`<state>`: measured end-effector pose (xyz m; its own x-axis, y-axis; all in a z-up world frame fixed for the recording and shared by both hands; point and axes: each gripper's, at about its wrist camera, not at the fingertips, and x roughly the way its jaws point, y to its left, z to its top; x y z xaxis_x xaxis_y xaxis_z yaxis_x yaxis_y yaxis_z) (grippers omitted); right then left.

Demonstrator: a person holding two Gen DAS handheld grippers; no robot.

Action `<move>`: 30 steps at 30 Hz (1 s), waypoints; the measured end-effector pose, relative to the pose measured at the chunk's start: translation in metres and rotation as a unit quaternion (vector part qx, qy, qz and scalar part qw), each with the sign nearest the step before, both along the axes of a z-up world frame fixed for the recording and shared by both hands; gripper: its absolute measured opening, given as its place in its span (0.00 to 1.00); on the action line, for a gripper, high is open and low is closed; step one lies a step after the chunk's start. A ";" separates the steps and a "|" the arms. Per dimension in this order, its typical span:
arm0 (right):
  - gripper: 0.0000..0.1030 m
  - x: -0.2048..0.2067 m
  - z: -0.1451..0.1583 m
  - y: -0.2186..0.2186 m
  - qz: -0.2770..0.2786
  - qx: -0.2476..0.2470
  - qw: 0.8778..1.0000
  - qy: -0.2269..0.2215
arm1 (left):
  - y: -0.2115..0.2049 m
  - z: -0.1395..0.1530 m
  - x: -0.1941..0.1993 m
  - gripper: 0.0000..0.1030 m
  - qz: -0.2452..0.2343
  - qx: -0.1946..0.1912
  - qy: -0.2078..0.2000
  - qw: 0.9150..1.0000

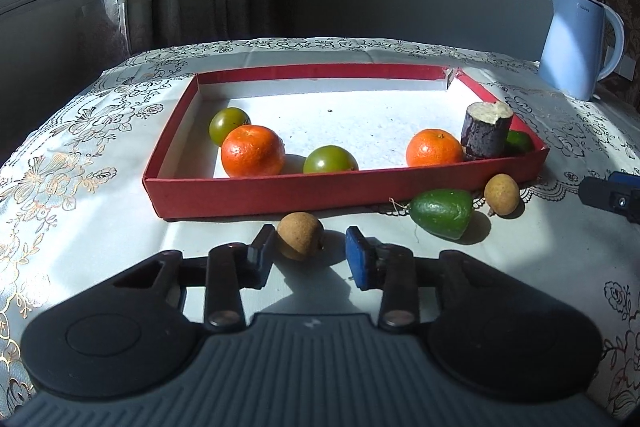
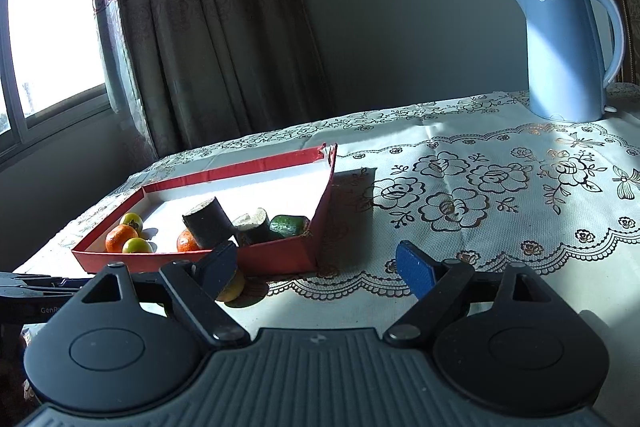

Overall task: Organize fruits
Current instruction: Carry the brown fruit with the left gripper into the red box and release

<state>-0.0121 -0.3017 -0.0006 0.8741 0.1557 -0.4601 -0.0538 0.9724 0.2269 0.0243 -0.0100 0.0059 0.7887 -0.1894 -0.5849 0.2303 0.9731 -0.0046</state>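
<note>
A shallow red box [image 1: 256, 193] holds two oranges [image 1: 252, 150] [image 1: 434, 148], two green round fruits [image 1: 229, 125] [image 1: 330, 159], a dark sugarcane stub [image 1: 485, 131] and a green fruit [image 1: 519, 142]. In front of the box, on the cloth, lie a brown longan [image 1: 300, 235], a green fruit [image 1: 440, 213] and a second longan [image 1: 501, 194]. My left gripper [image 1: 310, 247] brackets the first longan: the left finger is against it, while the blue pad [image 1: 358, 259] stands a little off. My right gripper [image 2: 316, 259] is open and holds nothing. Its left finger half hides a yellowish longan [image 2: 234, 289].
A pale blue kettle [image 2: 568, 55] stands at the table's far right corner. Floral tablecloth [image 2: 460, 195] spreads to the right of the box. One of the right gripper's fingers [image 1: 608, 193] shows at the right edge of the left wrist view. Curtain and window lie behind the table.
</note>
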 end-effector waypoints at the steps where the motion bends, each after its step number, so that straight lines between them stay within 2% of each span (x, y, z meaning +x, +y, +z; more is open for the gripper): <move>1: 0.84 0.000 -0.001 0.007 -0.001 -0.023 1.000 0.014 | 0.000 0.000 0.000 0.32 0.000 0.001 0.000 1.000; 5: 0.85 0.003 -0.009 0.034 -0.004 -0.099 0.992 0.082 | 0.001 0.000 0.000 0.29 0.005 -0.002 -0.001 1.000; 8: 0.99 0.003 -0.012 0.042 -0.015 -0.130 0.987 0.092 | 0.001 0.000 0.000 0.27 0.005 -0.001 -0.002 1.000; 9: 1.00 0.003 -0.013 0.040 -0.014 -0.128 0.987 0.094 | 0.000 0.000 -0.001 0.23 0.005 -0.001 -0.002 1.000; 14: 1.00 0.007 -0.015 0.027 -0.009 -0.085 0.990 0.109 | 0.002 0.000 -0.001 0.22 0.007 -0.005 -0.003 1.000; 19: 1.00 0.008 -0.014 0.027 -0.008 -0.083 0.990 0.110 | 0.003 0.002 -0.008 0.22 0.009 -0.007 -0.007 1.000; 24: 1.00 0.007 -0.014 0.027 -0.008 -0.084 0.990 0.110 | 0.011 0.023 -0.016 0.22 0.012 -0.013 -0.035 0.999; 30: 1.00 0.007 -0.015 0.027 -0.008 -0.083 0.990 0.110 | 0.024 0.047 0.019 0.22 0.043 0.003 -0.059 0.997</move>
